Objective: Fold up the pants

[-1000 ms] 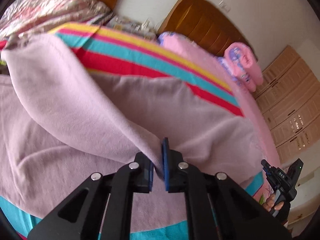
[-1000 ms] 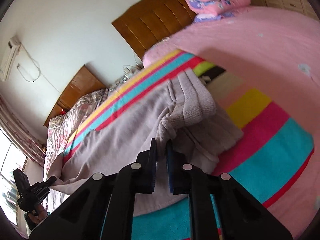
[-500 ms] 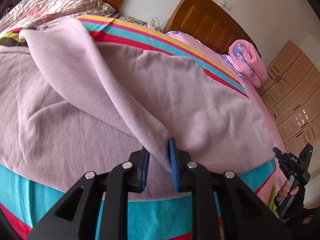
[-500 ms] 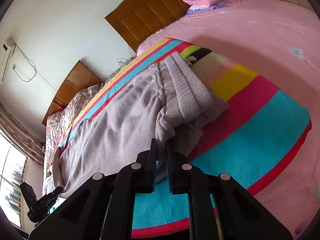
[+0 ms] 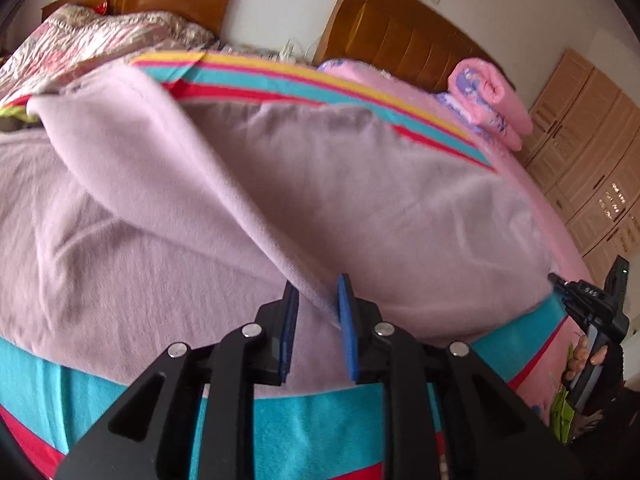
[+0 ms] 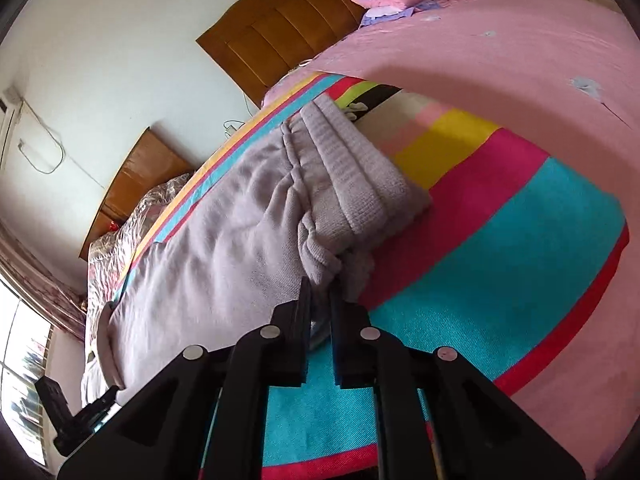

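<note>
Lilac-grey fleece pants [image 5: 360, 200] lie spread over the striped blanket, one layer folded over the other. The folded edge runs down between the blue pads of my left gripper [image 5: 317, 292], whose jaws stand apart without pinching it. In the right wrist view the pants [image 6: 224, 240] end in a ribbed waistband [image 6: 360, 176]. My right gripper [image 6: 321, 290] is shut on the bunched near corner of that waistband, and its jaws are closing tighter. The right gripper [image 5: 592, 308] also shows at the far right of the left wrist view, held by a hand [image 5: 584, 356].
The striped blanket [image 6: 500, 248] covers a pink bed [image 6: 500, 48]. A rolled pink quilt [image 5: 488, 96] lies by the wooden headboard [image 5: 400, 32]. Wardrobe doors [image 5: 592, 152] stand on the right. A second bed with a floral cover [image 5: 100, 40] is at the far left.
Both grippers have sunk toward the bed and the lifted fold now lies flatter. My left gripper's jaws have parted and let go of the fabric edge. The right one keeps its grip.
</note>
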A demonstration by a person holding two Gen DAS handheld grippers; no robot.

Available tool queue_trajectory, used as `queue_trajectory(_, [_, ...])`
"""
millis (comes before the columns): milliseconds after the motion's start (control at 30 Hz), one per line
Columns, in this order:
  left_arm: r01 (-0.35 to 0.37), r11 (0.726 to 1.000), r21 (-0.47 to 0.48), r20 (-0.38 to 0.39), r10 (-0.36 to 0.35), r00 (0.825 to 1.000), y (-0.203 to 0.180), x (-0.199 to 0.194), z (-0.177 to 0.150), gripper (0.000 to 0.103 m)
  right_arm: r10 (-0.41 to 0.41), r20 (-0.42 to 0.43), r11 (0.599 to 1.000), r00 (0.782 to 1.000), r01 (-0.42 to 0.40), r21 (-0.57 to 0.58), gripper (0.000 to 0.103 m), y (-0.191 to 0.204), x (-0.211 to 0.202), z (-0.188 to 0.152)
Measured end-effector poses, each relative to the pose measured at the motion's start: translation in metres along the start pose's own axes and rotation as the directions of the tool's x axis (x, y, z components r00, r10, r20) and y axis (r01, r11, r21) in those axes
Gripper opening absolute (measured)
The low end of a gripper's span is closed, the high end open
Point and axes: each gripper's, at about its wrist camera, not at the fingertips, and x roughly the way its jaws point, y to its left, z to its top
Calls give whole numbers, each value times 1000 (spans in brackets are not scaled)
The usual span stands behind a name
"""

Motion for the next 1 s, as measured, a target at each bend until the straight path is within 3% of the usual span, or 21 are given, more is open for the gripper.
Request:
queue_trajectory(200, [8, 1000, -2, -10, -8, 1000, 2, 2, 2, 21, -1, -10, 1000, 1000, 1, 5, 8, -3, 7, 0])
queue_trajectory(233, [15, 1000, -13, -5, -15, 1000, 4, 4, 1, 22, -7, -11, 1000, 1000, 7, -8, 11, -1, 6, 1])
queue_trajectory(300, [28, 999, -31, 0, -28, 1000, 7, 2, 0, 23, -24, -16, 999, 1000, 23, -25, 26, 5, 1, 2])
queue_trajectory(333, [20, 999, -32, 2, -20, 1000, 8, 0, 1, 28, -57, -12, 998, 998, 57, -23, 40, 8, -5, 4])
queue_trajectory(400, [13, 999, -46, 15, -13, 1000, 11, -7, 3, 48, -108, 43, 992, 993, 111, -61, 42, 20, -21, 6])
queue_trajectory(500, [32, 997, -77, 53, -28, 998, 16, -24, 9, 51, -77, 89, 970, 993, 96, -225, 42, 61, -34, 8])
queue_trajectory(633, [38, 997, -60, 109, -31, 994, 10, -41, 33, 61, 56, -39, 895, 998, -68, -441, 46, 132, -4, -14])
queue_trajectory(733, [21, 998, -63, 134, -13, 991, 5, -43, 50, 71, 26, -125, 825, 992, -92, -557, 46, 168, 29, -42])
queue_trajectory(833, [15, 997, -78, 78, -9, 997, 3, -30, 68, 72, -44, -230, 773, 972, -113, -624, 47, 177, 55, -69])
queue_trajectory(933, [-53, 997, -59, 35, 55, 998, -3, -15, 90, 73, -92, -181, 676, 979, -72, -733, 48, 180, 49, -90])
queue_trajectory(1000, [-46, 999, -30, 49, 47, 998, -13, -9, 103, 73, -85, -230, 701, 970, -105, -705, 48, 176, 42, -81])
